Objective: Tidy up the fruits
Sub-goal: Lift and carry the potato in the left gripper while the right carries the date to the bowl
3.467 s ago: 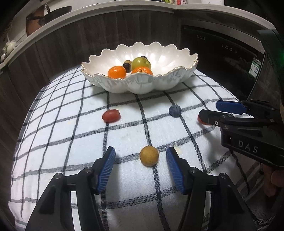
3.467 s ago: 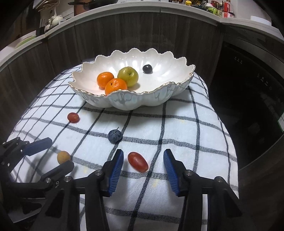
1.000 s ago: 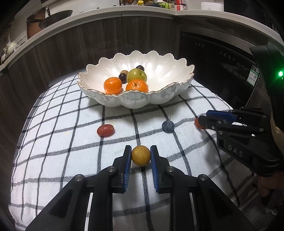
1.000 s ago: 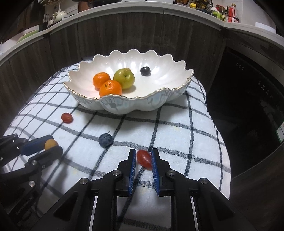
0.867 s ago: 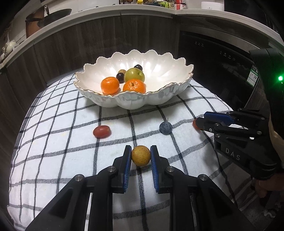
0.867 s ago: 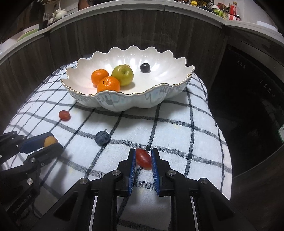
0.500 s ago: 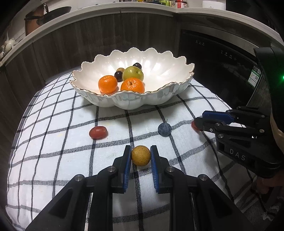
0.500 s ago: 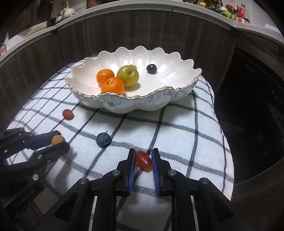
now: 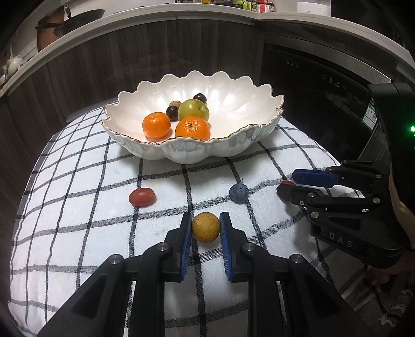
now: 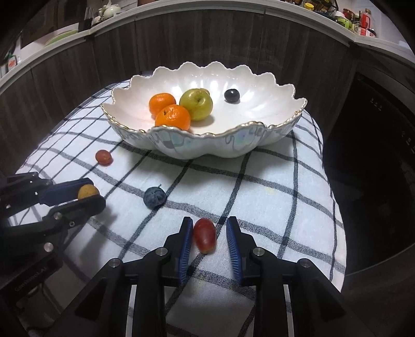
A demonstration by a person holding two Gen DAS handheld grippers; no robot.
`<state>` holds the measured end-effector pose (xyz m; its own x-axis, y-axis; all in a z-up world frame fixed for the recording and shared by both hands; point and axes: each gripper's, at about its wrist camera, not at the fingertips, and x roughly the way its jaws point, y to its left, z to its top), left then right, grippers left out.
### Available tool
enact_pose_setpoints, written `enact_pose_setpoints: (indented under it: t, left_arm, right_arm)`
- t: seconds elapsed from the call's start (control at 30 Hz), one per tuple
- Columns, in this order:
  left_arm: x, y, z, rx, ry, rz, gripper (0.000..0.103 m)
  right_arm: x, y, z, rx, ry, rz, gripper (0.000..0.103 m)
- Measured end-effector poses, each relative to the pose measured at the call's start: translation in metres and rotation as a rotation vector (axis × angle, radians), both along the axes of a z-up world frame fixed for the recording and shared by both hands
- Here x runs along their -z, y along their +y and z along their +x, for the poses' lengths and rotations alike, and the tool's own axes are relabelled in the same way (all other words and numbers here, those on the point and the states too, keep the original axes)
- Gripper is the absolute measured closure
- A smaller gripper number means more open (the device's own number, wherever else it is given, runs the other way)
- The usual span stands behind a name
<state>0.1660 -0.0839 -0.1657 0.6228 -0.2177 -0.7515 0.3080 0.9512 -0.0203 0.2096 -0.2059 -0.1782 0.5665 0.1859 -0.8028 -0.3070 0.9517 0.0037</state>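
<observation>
Surface: checked cloth (image 9: 77, 207)
Bowl (image 9: 259, 140): held two oranges, one green apple, dark small fruits
Left tongs (image 9: 206, 230): clamped on yellow fruit (image 9: 205, 227)
Right tongs (image 10: 208, 237): opening, red grape (image 10: 205, 238) between

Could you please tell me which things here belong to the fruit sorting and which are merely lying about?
Job:
- white bowl
- yellow fruit in left tongs
- red grape between opening right tongs
- blue fruit
- red fruit

Lying about:
- pan
- jars
</observation>
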Motion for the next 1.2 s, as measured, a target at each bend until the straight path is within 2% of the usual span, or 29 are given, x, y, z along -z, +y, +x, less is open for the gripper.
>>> enact_pose_setpoints:
  t: [0.2, 0.3, 0.57, 1.2]
  left_arm:
    - [0.000, 0.000, 0.000, 0.000, -0.001, 0.001, 0.081]
    - [-0.001, 0.000, 0.000, -0.002, -0.001, 0.001, 0.081]
    - [-0.006, 0.004, 0.000, -0.014, -0.008, -0.006, 0.081]
    - [-0.045, 0.019, 0.005, -0.048, -0.063, -0.036, 0.081]
  right_arm:
    - [0.001, -0.001, -0.002, 0.005, -0.006, 0.014, 0.076]
    - [0.000, -0.001, -0.005, 0.007, -0.014, 0.019, 0.083]
    - [-0.004, 0.003, -0.009, 0.013, -0.012, 0.036, 0.083]
    - [-0.061, 0.019, -0.016, 0.035, -0.089, 0.075, 0.083]
